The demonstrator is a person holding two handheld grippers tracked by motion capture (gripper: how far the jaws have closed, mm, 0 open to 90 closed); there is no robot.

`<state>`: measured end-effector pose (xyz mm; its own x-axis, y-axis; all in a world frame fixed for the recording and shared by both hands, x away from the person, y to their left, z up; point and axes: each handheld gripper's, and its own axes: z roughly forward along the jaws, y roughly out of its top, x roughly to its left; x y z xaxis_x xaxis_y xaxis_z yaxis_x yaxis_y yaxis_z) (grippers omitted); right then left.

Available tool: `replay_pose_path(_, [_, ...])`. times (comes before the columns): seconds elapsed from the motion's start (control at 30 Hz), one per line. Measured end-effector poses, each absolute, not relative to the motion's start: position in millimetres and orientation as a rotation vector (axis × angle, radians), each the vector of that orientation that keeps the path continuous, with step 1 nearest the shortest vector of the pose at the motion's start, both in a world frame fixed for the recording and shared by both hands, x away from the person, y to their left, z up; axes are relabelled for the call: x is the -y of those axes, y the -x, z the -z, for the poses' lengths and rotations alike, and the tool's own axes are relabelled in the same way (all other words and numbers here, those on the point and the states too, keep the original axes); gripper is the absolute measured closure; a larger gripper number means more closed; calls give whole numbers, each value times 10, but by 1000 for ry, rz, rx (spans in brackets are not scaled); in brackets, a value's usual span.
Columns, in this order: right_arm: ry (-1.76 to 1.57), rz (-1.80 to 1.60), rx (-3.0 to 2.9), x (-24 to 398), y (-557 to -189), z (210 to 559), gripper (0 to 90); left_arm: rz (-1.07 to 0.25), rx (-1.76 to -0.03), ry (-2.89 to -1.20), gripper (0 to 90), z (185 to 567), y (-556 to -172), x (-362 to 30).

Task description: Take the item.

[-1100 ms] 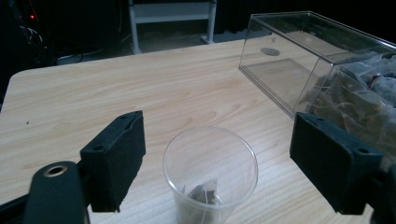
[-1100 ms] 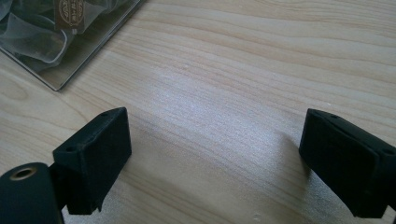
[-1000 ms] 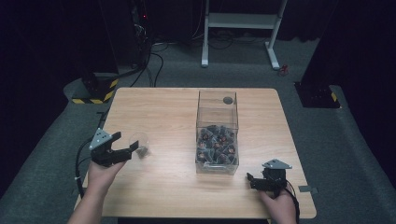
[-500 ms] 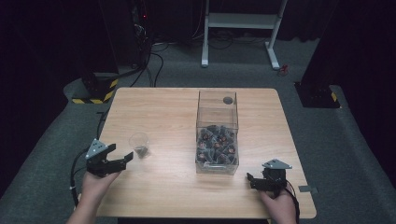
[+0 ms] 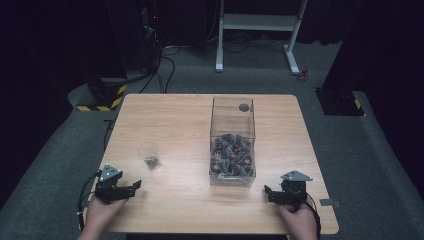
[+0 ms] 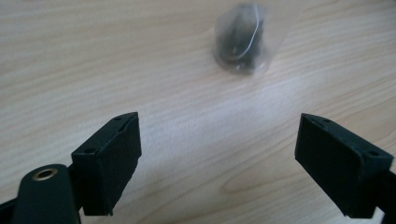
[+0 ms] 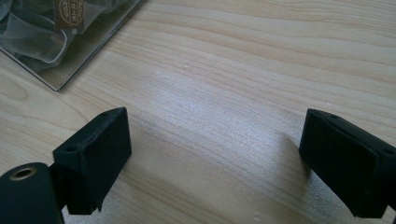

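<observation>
1. The left claw (image 5: 131, 186) rests low at the near left corner of the counter (image 5: 175, 120), held by a hand (image 5: 102, 212) that comes in from the bottom edge. Its jaws stand wide apart with nothing between them, and in the left gripper view (image 6: 217, 163) bare wood shows in the gap.
2. The cup (image 5: 149, 155) is small, clear plastic and upright, with a dark clump lying in its bottom. In the left gripper view it shows blurred (image 6: 242, 39), a see-through wall around the dark contents.
3. The cup stands on the left half of the counter, at about 1 o'clock from the left claw, near it and not touching it. In the left gripper view it lies ahead of the jaws at roughly 12 o'clock, beyond the fingertips.
4. A tall clear box (image 5: 232, 142) stands at mid-counter, at 3 o'clock from the cup and well apart from it. Its lower part is heaped with dark packets.
5. The right claw (image 5: 267, 192) sits at the near right, at about 5 o'clock from the box and near its front corner. Its jaws also gape, gripping nothing. In the right gripper view (image 7: 215, 163) a corner of the box (image 7: 70, 32) lies at 10 o'clock.
</observation>
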<state>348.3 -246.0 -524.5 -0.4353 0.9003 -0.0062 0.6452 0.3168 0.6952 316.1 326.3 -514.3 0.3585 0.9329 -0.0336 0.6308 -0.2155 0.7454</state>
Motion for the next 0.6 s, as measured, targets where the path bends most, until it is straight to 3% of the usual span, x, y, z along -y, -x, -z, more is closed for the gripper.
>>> replay_pose_path(0.17, [-1373,-883,-2195,2460,-3483,5245,89,-595,-1378,-1994,141,5284,-3105,-3261])
replay_pose_path(0.2, [-1369,-882,-2195,2461,-3483,5247,90,-593,-1379,-1989,101,5296,-3095,-3257])
replay_pose_path(0.6, [-1370,-883,-2195,2461,-3482,5245,88,-608,-1380,-1973,101,5309,-3061,-3251])
